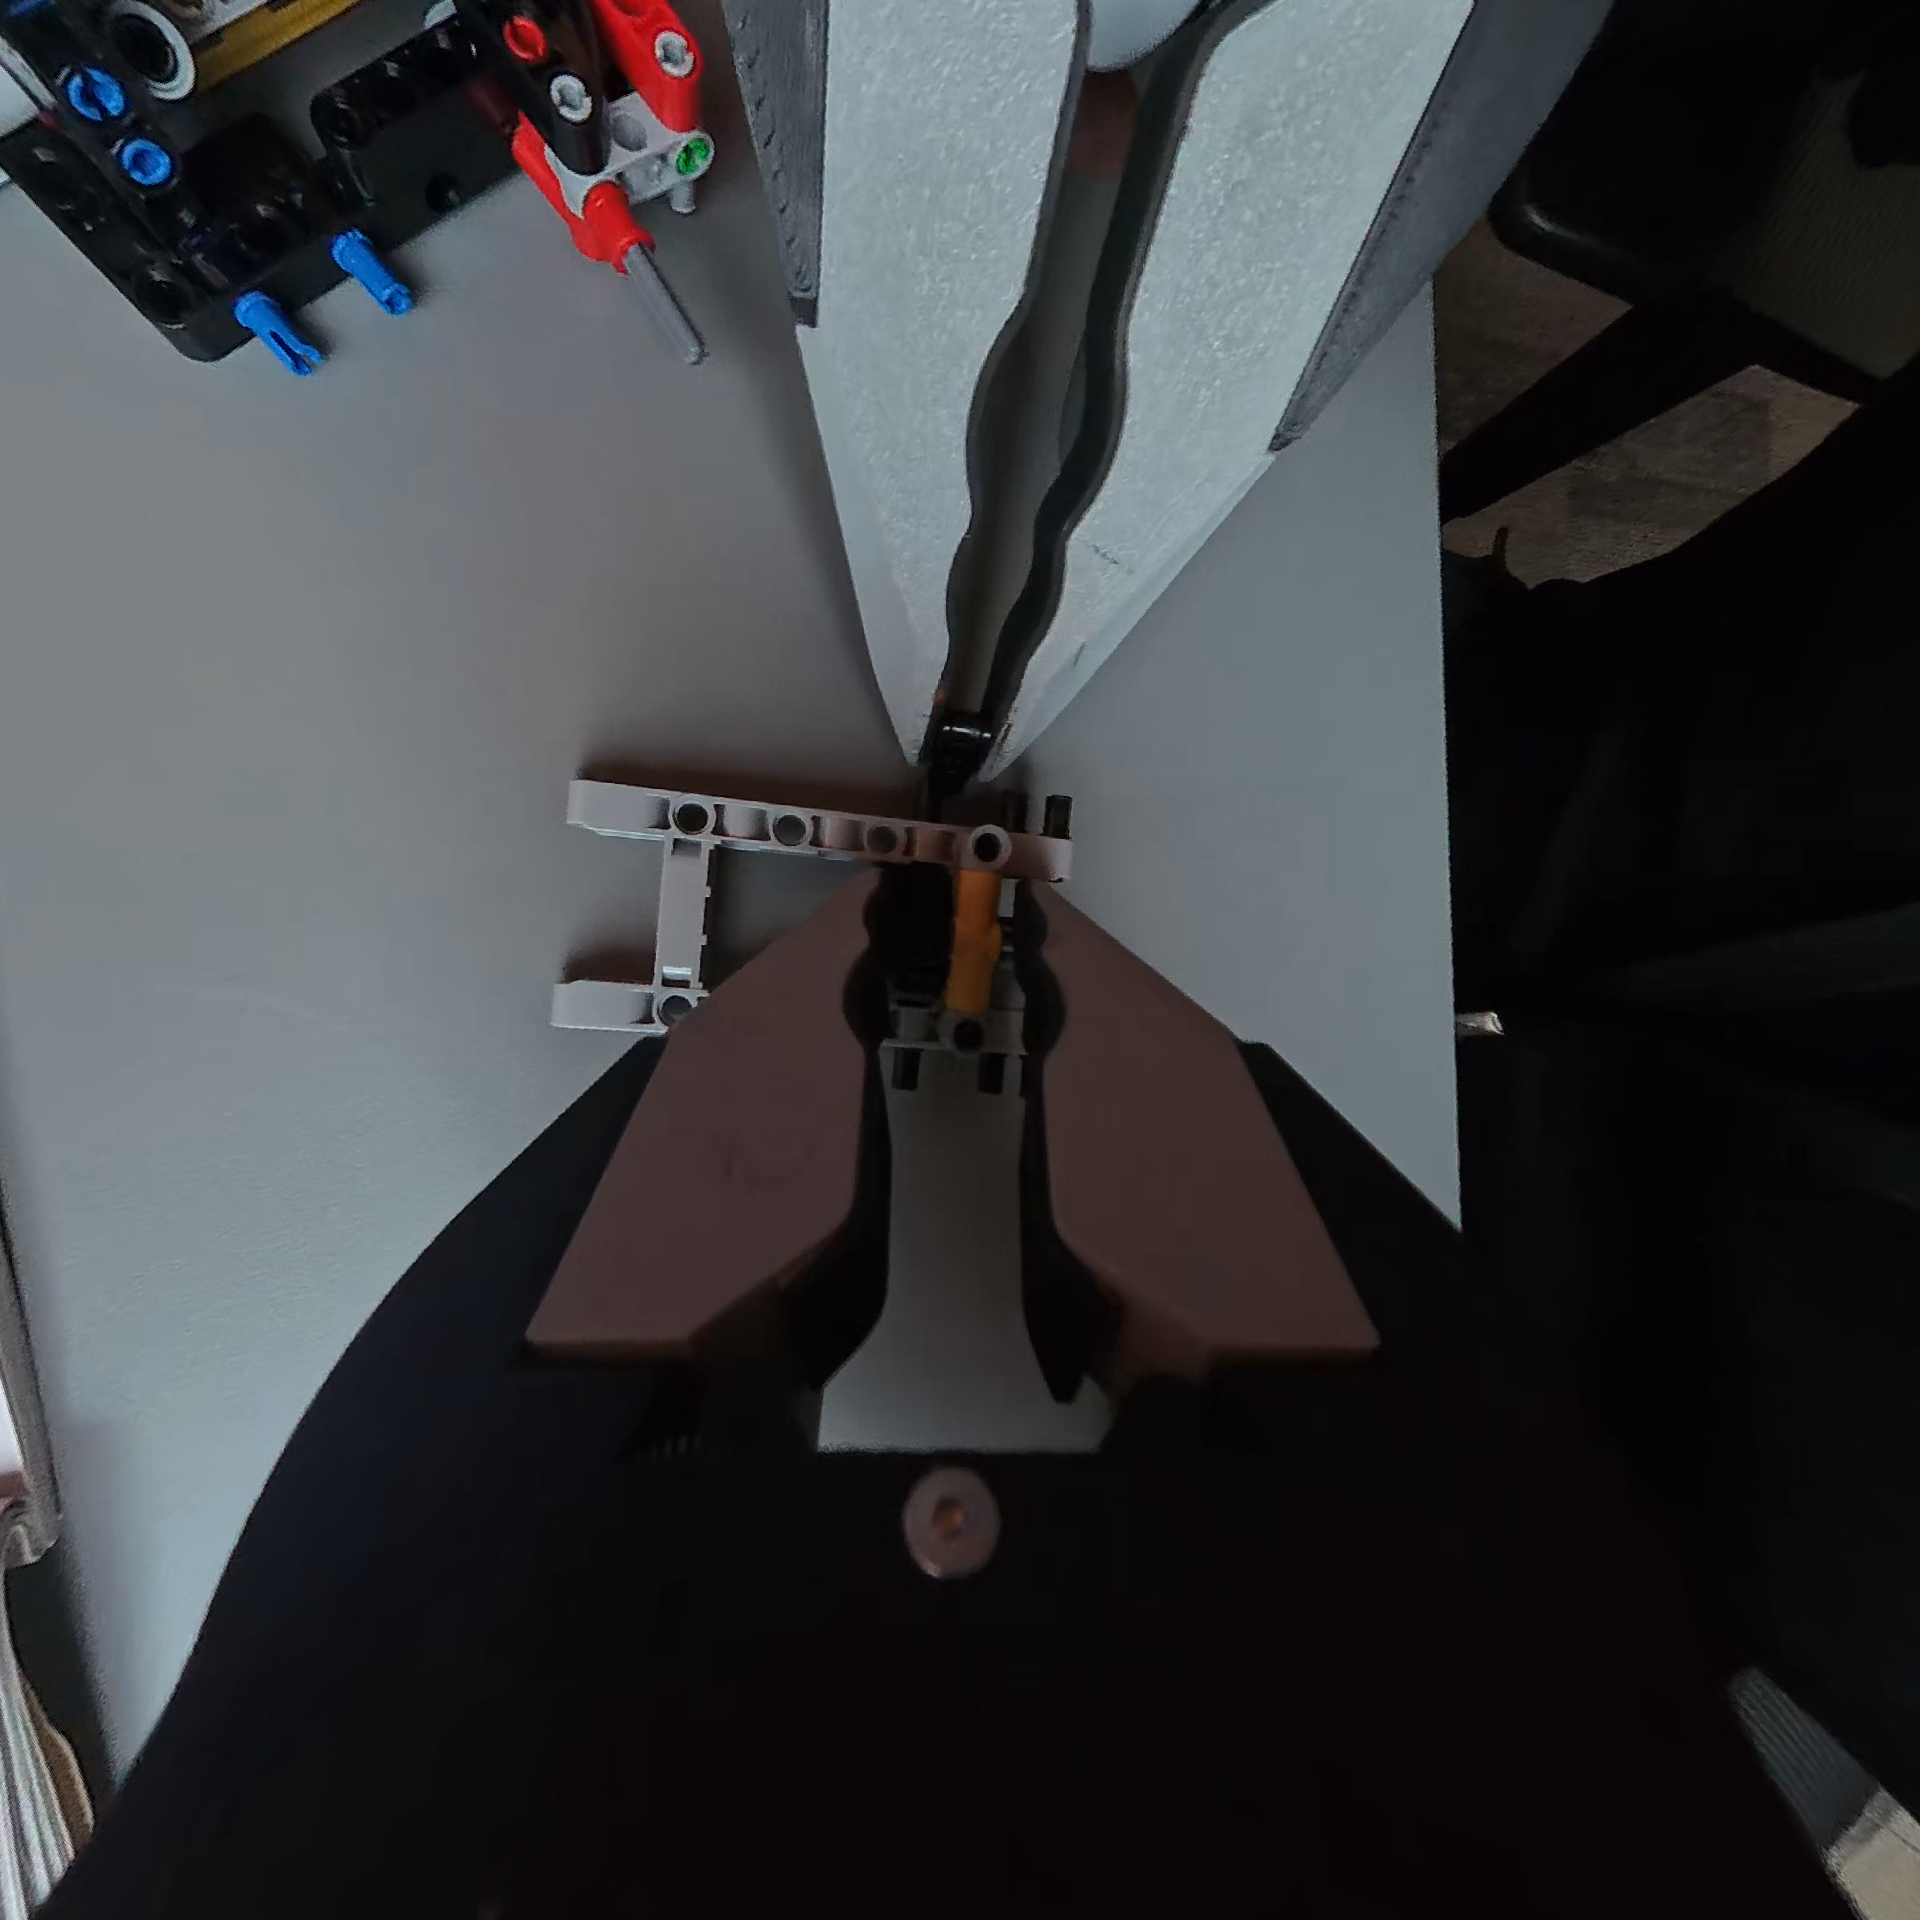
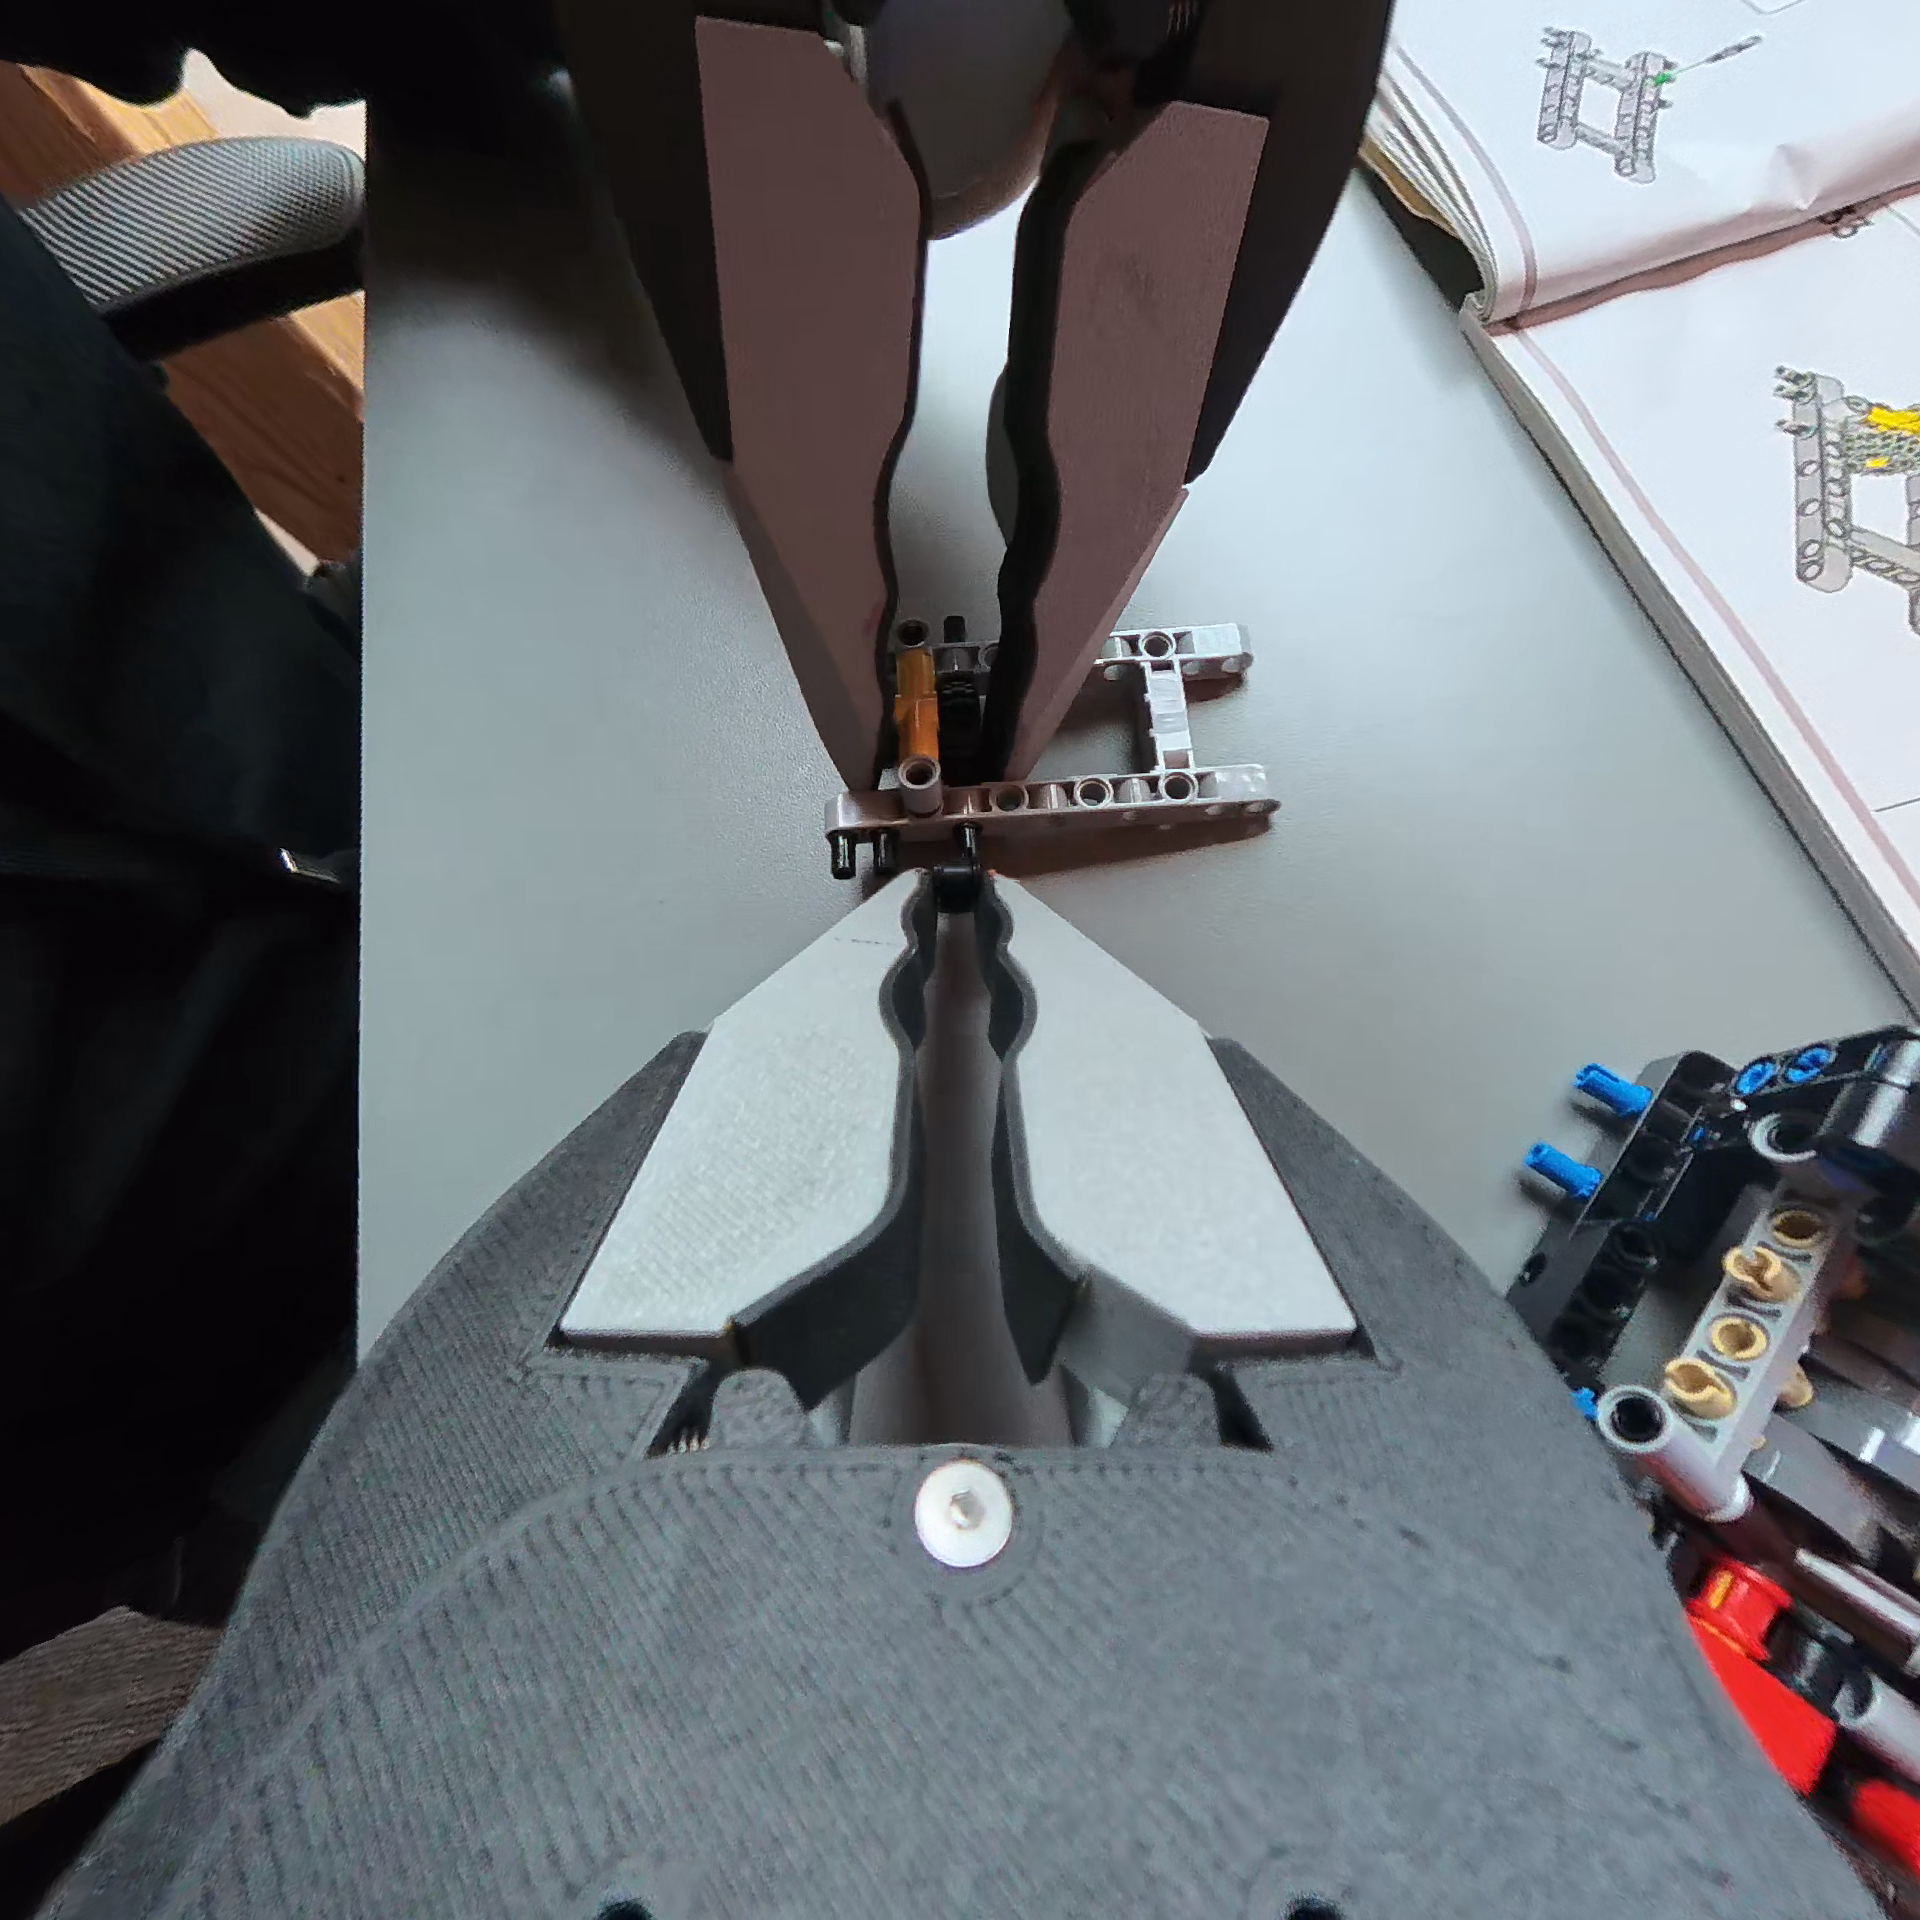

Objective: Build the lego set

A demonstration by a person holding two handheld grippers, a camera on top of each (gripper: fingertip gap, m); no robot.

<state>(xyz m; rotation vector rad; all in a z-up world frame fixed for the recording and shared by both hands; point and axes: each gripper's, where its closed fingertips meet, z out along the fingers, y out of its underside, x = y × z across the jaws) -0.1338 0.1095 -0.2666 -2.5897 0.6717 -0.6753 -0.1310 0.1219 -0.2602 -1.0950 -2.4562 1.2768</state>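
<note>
The light grey frame [image 1: 686,831] at the centre is smooth moulded plastic with a dull sheen. The table [image 1: 364,644] beneath looks matt and even. At 12 o'clock in the left wrist view, the right gripper [image 1: 961,748] has pale, finely grained fingers. At 1 o'clock in the right wrist view, the booklet [image 2: 1662,239] is thin white paper. The right gripper's body shows ribbed, layered grey plastic around a shiny metal screw [image 2: 962,1512].

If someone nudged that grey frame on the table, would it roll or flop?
Probably neither: the grey frame lies flat on the table, so it should slide. It looks like stiff plastic and likely light. The brown gripper pinning it should resist a nudge.
</note>
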